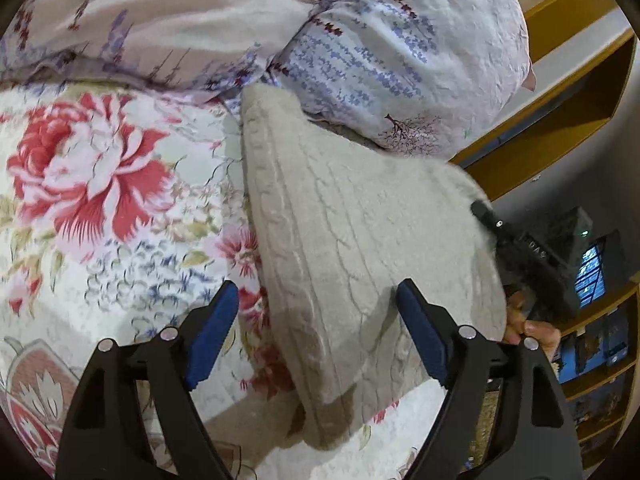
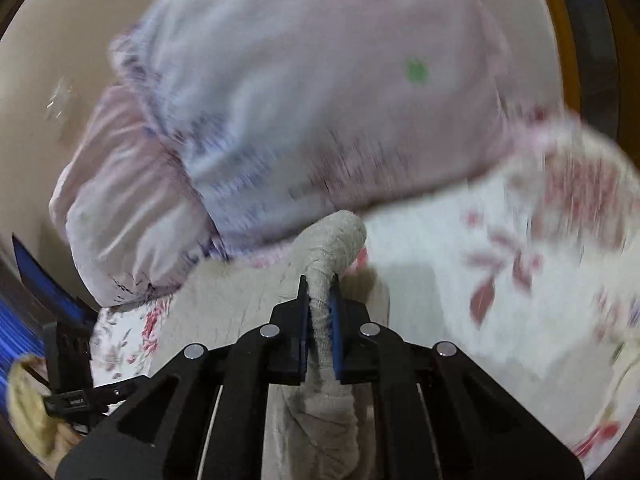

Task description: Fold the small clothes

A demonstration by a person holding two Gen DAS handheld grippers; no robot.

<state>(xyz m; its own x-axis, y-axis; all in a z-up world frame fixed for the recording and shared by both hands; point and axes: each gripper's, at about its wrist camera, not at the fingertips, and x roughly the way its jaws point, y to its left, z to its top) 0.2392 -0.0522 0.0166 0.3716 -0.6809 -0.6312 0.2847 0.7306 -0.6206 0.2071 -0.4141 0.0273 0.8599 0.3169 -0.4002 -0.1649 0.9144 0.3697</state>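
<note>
The grey knitted garment [image 1: 344,240] is lifted above the bed [image 1: 100,208], which has a flowered sheet; one end of it hangs down toward the sheet and its far end reaches to the pillows [image 1: 400,48]; in the left wrist view it stretches as a broad, ribbed sheet from the pillows to the lower middle of the picture.

The left gripper [image 1: 316,332] stands wide, its blue pads [image 1: 210,336] apart; the cloth passes between them, and I cannot tell if it touches the right pad, but nothing is pinched there.

The right gripper [image 2: 320,320] is almost closed and holds a bunched fold of the same garment [image 2: 332,240]; the fabric rises in a loop above the tips and falls down behind them; this view is blurred. In the left wrist view the right gripper [image 1: 492,220] is at the right edge of the cloth, with a person's hand [image 1: 532,328] under it.
</note>
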